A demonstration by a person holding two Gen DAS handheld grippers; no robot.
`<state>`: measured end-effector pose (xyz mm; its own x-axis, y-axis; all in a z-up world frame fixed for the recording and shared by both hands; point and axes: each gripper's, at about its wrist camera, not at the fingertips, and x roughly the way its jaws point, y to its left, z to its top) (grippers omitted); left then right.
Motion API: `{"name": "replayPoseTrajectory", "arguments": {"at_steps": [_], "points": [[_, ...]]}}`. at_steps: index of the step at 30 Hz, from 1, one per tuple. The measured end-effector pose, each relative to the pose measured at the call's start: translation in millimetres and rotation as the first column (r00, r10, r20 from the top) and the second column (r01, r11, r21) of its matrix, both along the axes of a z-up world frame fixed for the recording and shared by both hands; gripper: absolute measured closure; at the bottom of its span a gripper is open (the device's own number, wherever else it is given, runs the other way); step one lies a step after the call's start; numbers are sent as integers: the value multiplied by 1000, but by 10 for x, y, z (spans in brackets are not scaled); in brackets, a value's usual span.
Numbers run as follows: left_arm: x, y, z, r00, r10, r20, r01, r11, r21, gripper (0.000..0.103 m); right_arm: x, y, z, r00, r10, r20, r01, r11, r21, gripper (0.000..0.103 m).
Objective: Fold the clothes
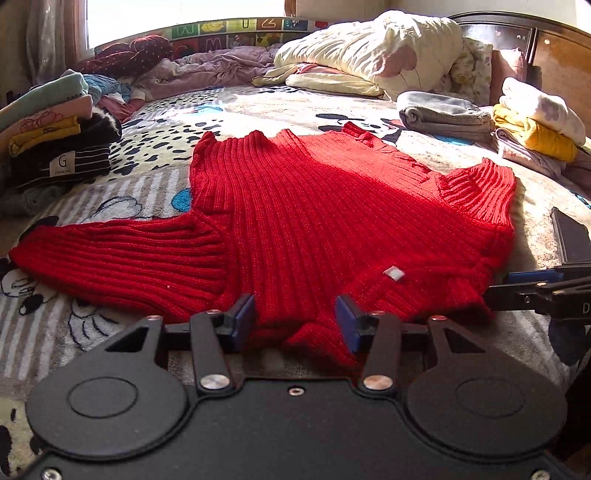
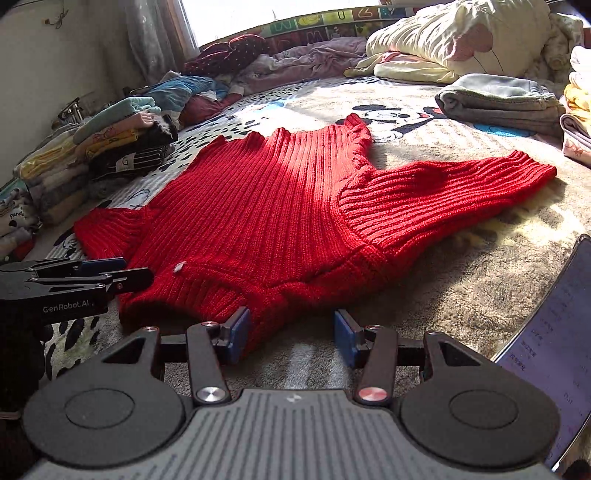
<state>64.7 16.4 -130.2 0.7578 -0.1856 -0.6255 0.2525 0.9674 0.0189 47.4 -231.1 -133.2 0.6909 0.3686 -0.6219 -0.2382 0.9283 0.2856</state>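
The sweater [image 1: 295, 221] lies flat on the bed [image 1: 369, 107], collar nearest. Both the left hand-held gripper [image 1: 295, 319] and the right hand-held gripper [image 2: 291, 332] gape wide, empty, at the collar. Best pinch each shoulder fully before folding.

A home bedroom, a bed spread with a cartoon-mouse blanket [image 1: 280, 107] ahead of the fingers, rumpled cream pillows [image 1: 373, 48] and dark wooden headboard [image 1: 546, 48] far right, folded clothes stacks [image 2: 122, 144] left, curtained sunlit window [image 2: 229, 18] beyond.
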Motion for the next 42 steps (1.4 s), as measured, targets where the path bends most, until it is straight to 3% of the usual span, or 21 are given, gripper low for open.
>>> {"name": "replayPoseTrajectory", "arguments": {"at_steps": [6,12,17,23,30,39,42], "points": [[-77,14,106,994,-47,-100,43,998,-37,56,-84,-141,19,998,-56,-14,57,996,63,53],[-105,-23,252,995,-32,-95,22,994,-104,56,83,-403,5,980,-193,-41,197,961,192,52],[135,-201,405,995,-46,-94,32,988,-149,56,332,-550,-62,957,-280,-70,289,920,266,52],[587,-555,468,994,-46,-103,26,982,-188,56,465,-534,-125,963,-268,-37,268,924,273,51],[1439,-1075,472,989,-33,-144,4,980,-199,56,469,-520,-146,972,-234,30,221,948,228,52],[2428,-1715,388,989,-6,-147,-11,994,-113,57,535,-507,-136,971,-236,51,220,952,214,51],[2604,-1869,330,990,0,-141,-7,999,-48,59,549,-529,-139,969,-242,49,225,948,227,51]]}}
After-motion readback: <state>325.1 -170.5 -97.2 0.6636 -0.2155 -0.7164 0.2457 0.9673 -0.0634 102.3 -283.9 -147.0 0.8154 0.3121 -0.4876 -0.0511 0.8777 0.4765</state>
